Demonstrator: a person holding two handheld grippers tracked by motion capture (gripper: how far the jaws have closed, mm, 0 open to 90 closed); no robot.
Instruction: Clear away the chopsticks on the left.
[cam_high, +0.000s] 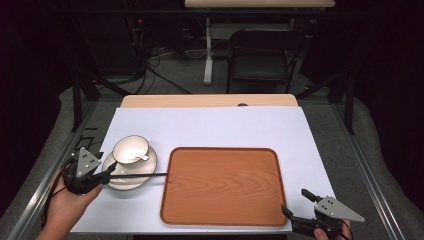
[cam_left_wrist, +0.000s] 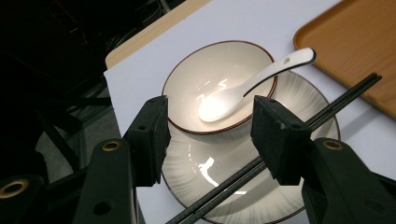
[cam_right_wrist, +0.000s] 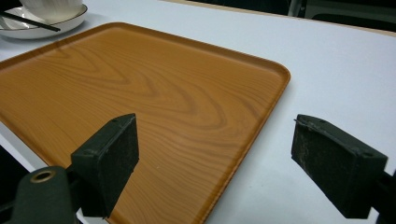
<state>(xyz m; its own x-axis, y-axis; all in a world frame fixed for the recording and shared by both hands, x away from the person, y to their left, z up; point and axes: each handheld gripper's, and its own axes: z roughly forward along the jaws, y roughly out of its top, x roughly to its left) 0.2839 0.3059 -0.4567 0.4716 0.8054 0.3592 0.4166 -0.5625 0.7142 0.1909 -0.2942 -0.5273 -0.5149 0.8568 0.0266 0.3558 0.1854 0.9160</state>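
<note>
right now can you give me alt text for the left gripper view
Two black jaws of the left gripper stand apart above a white ribbed plate that carries a cream bowl with a brown rim and a white ceramic spoon inside. Black chopsticks lie across the plate toward an orange wooden tray.

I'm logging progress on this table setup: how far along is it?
Done: bowl with spoon sits on the plate, chopsticks across it. In hand: nothing; left gripper hovers open over them. Left: the tray is bare, right gripper open beside it.
</note>
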